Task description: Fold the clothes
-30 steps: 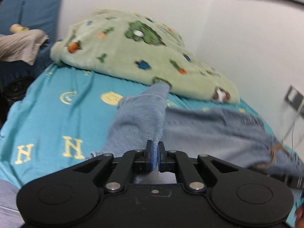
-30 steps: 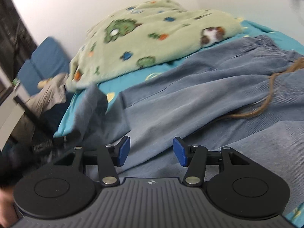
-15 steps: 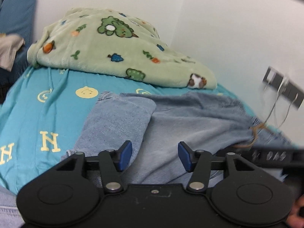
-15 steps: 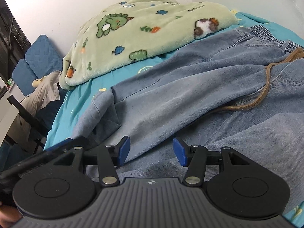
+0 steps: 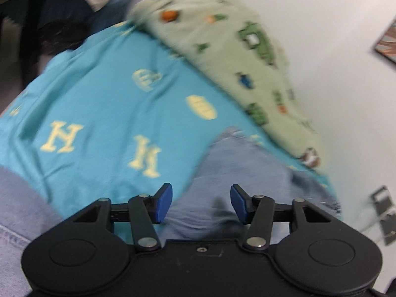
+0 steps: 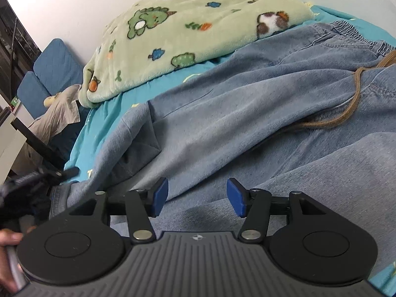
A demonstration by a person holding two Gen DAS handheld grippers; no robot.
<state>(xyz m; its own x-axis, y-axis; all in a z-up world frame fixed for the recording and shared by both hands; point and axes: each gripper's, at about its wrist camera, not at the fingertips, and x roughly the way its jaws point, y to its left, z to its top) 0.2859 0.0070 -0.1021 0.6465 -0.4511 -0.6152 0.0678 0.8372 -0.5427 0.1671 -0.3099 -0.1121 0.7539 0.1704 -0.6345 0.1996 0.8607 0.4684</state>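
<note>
Blue jeans (image 6: 247,113) lie spread across a turquoise sheet (image 5: 104,94), just beside a green blanket (image 6: 188,24) bunched against the wall, laid flat so a fold can be made. One leg end (image 6: 138,133) sits doubled over beside the blanket. The left gripper (image 5: 200,204) hangs over the jeans' edge, jaws apart but narrowing, nothing between them. The right gripper (image 6: 197,196) hovers above the denim with jaws widening, also empty, seemingly poised to take the next hold. A brown drawstring (image 6: 351,104) trails from the waistband.
</note>
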